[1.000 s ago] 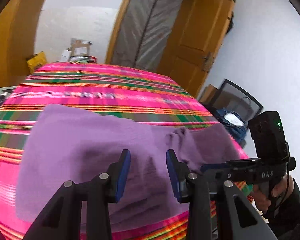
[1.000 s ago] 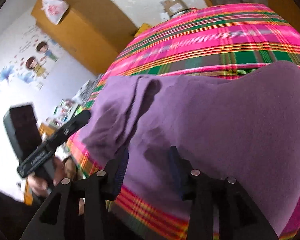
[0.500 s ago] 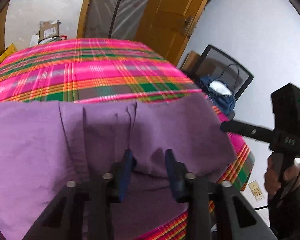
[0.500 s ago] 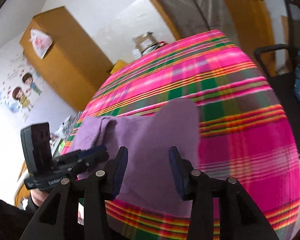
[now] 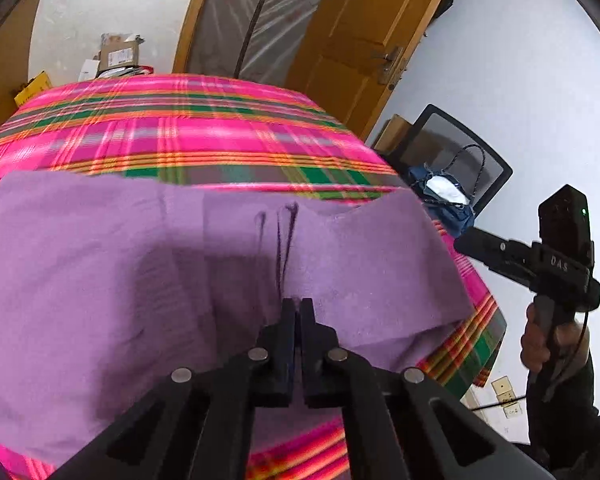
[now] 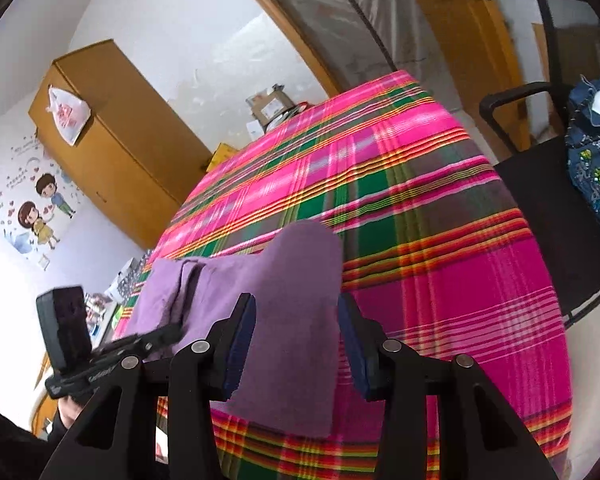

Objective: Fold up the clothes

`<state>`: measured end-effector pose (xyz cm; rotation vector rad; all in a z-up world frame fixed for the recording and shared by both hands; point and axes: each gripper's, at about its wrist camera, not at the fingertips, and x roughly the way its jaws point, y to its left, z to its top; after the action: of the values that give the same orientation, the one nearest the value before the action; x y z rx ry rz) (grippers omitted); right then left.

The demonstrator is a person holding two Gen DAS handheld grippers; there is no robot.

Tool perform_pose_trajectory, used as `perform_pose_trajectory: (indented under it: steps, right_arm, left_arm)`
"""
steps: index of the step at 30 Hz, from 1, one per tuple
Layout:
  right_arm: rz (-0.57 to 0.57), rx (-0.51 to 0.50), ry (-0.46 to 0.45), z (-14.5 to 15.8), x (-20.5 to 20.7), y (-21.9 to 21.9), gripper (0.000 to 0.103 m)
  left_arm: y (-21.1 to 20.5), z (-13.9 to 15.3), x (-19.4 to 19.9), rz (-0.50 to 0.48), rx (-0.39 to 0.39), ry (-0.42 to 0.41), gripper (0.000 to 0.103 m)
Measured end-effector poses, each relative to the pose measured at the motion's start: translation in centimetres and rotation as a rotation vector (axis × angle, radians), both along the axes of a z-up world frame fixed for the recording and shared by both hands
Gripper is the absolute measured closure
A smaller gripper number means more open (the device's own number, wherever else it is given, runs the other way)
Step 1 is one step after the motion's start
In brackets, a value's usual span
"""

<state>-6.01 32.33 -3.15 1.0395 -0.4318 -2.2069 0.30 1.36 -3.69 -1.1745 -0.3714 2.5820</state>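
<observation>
Now the purple garment (image 5: 148,280) is seen spread over the pink plaid cloth (image 5: 188,136) that covers the table, filling the lower and middle part of the left wrist view. The left gripper (image 5: 297,312) is clenched on a pinch of the garment at lower centre, and thin creases are drawn up the fabric from its jaws. At the right edge of the same view the right gripper (image 5: 500,250) is held by a hand (image 5: 540,344) beside the table's corner.

From the right wrist view, the right gripper (image 6: 296,320) is seen with its jaws released and standing apart; a flap of the garment (image 6: 292,320) lies between them, at the table's near edge, but whether it is touched by the pads cannot be told. At lower left of that frame the left gripper (image 6: 156,338) is seen reaching onto the bunched fabric. A black chair (image 6: 540,184) carrying a blue bag (image 6: 596,168) stands at the right.
</observation>
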Motion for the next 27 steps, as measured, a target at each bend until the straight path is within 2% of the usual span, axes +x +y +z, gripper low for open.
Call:
perform_pose_trajectory:
  steps: [4,7,8,9,11,16,20,22,24,27]
  right_arm:
    - [-0.004,0.013,-0.011,-0.5,-0.5,-0.3,0.059]
    - [0.010,0.020,-0.004,-0.6,-0.6,-0.7,0.059]
    - [0.012,0.019,-0.003,-0.6,-0.7,-0.8,0.059]
    - [0.013,0.018,-0.003,-0.7,-0.8,-0.9,0.058]
    - [0.015,0.014,-0.005,-0.7,-0.9,-1.0,0.057]
    - [0.016,0.013,-0.005,-0.7,-1.0,-1.0,0.057]
    - [0.005,0.017,-0.012,-0.8,-1.1,-0.7,0.056]
    - [-0.001,0.017,-0.016,-0.8,-1.2,-0.6,0.056]
    - [-0.003,0.018,-0.016,-0.8,-1.2,-0.6,0.056]
    - [-0.020,0.026,-0.002,-0.6,-1.3,-0.5,0.056]
  left_arm:
    - [-0.1,-0.4,-0.2,-0.016,0.019,-0.019,0.101]
    - [0.0,0.4,-0.5,-0.013,0.005,-0.002,0.098]
    - [-0.1,0.8,-0.8,-0.007,-0.004,0.006,0.092]
    - [-0.2,1.1,-1.3,-0.001,-0.009,0.013,0.078]
    - [-0.4,1.3,-2.4,0.008,-0.006,0.016,0.061]
    - [-0.4,0.5,-5.7,0.003,0.034,-0.036,0.061]
    - [0.4,-0.5,-7.4,-0.002,0.020,-0.079,0.061]
    - [0.2,-1.0,-7.9,0.024,0.031,-0.099,0.077]
    - [-0.6,-1.2,-8.0,0.046,0.080,-0.096,0.093]
    - [-1.6,-0.7,-7.2,0.078,0.122,-0.063,0.094]
